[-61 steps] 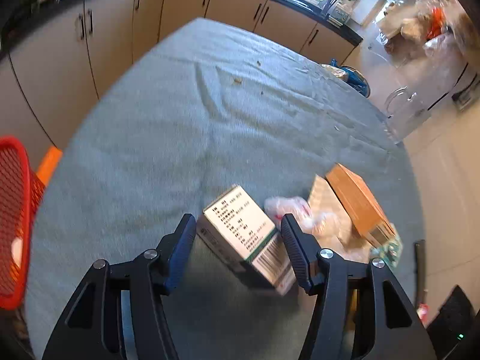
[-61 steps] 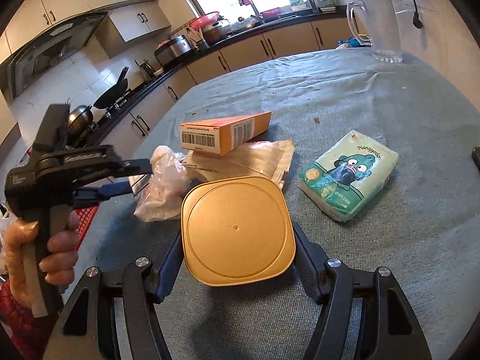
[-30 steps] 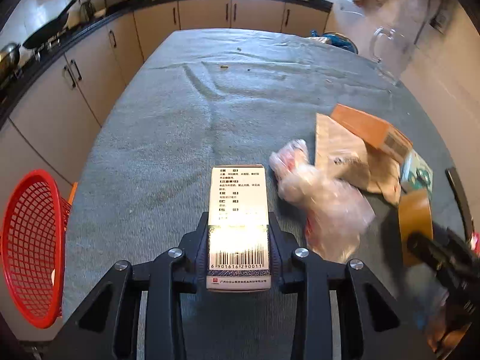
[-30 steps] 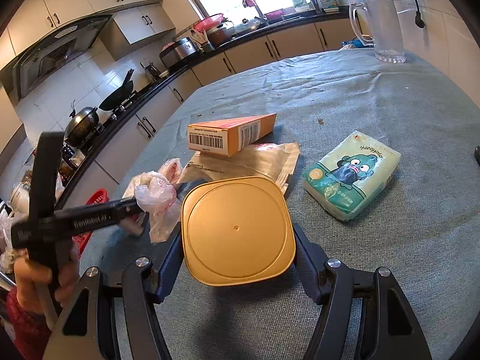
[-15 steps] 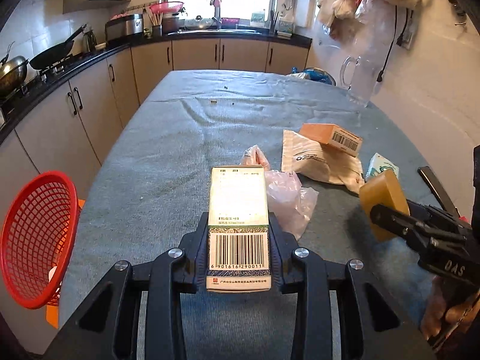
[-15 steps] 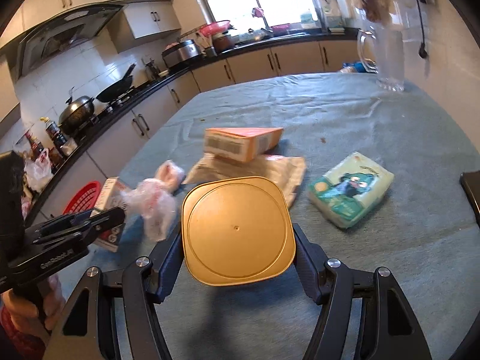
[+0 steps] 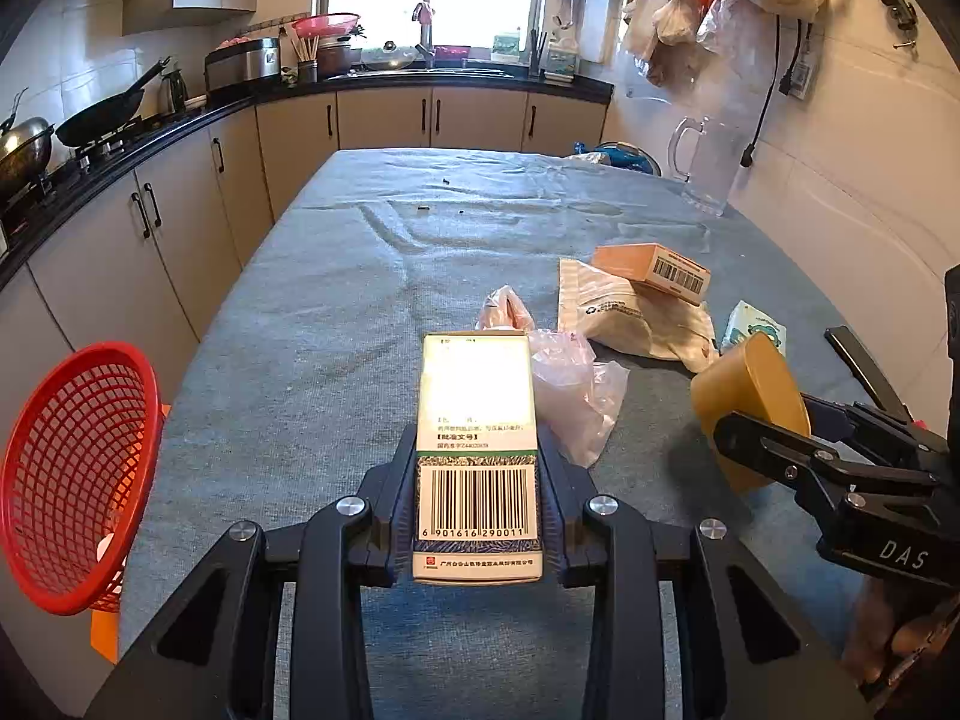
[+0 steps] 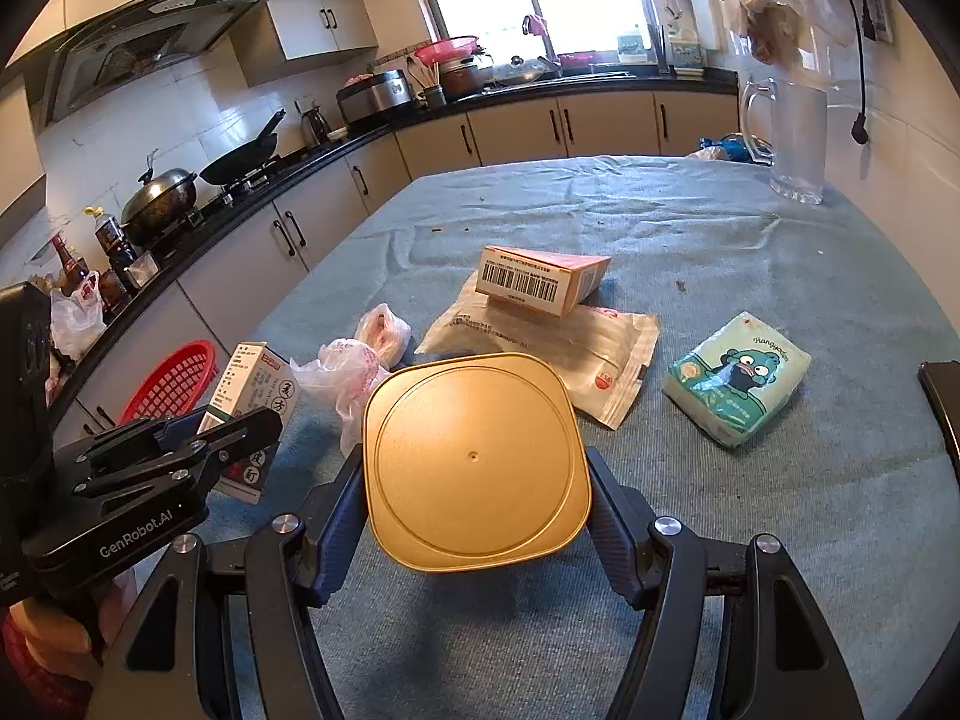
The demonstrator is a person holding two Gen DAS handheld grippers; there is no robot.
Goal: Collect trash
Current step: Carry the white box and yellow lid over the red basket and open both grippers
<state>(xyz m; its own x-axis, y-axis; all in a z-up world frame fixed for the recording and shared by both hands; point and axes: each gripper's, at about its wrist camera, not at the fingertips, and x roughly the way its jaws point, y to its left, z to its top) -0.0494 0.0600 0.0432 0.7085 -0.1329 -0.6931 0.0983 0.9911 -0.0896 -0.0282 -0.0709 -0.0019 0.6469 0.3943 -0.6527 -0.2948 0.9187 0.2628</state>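
The left claw has closed on the medicine box and lifted it.

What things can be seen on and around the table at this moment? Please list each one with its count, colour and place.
medicine box: 1, white and green, held in left gripper
square lid: 1, golden, held in right gripper
carton: 1, orange, on the mailer bag
mailer bag: 1, white, table middle
crumpled plastic bags: 2, clear pinkish, left of the mailer bag
tissue pack: 1, pale green, table right
basket: 1, red, beside table's left edge
pitcher: 1, clear, far right corner
tablecloth: 1, grey-blue
left gripper: black, shut
right gripper: black, shut
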